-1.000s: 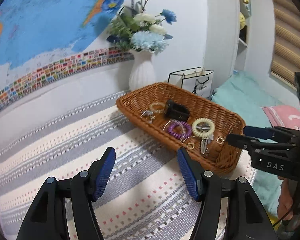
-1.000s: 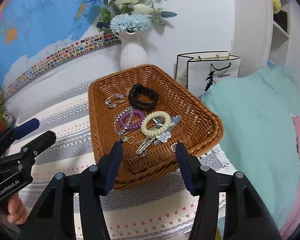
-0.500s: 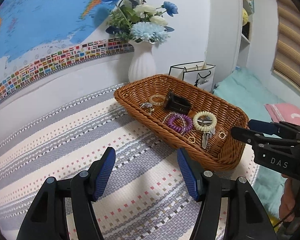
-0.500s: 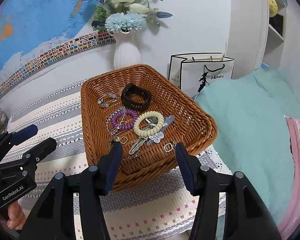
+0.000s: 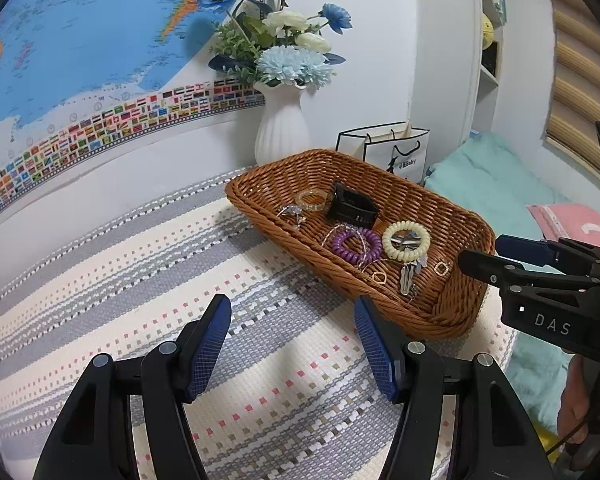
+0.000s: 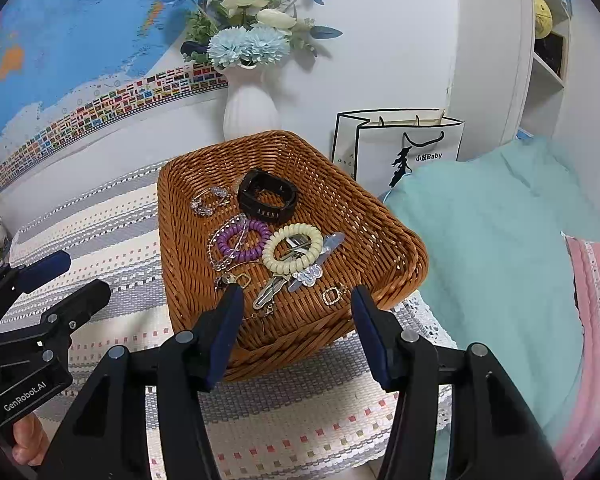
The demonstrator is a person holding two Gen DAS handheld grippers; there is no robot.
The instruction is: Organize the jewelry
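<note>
Wicker basket (image 6: 380, 240) with jewelry lies just past right gripper (image 6: 296, 316), nearer than left gripper (image 5: 292, 332). Both jaws half wide, holding nothing.

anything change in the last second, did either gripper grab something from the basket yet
No grab yet. The left gripper and right gripper are both open and empty, as before. Only the views shifted a little: the wicker basket now sits slightly higher in the left wrist view. The purple coil band, cream coil band and black band lie where they were.
</note>
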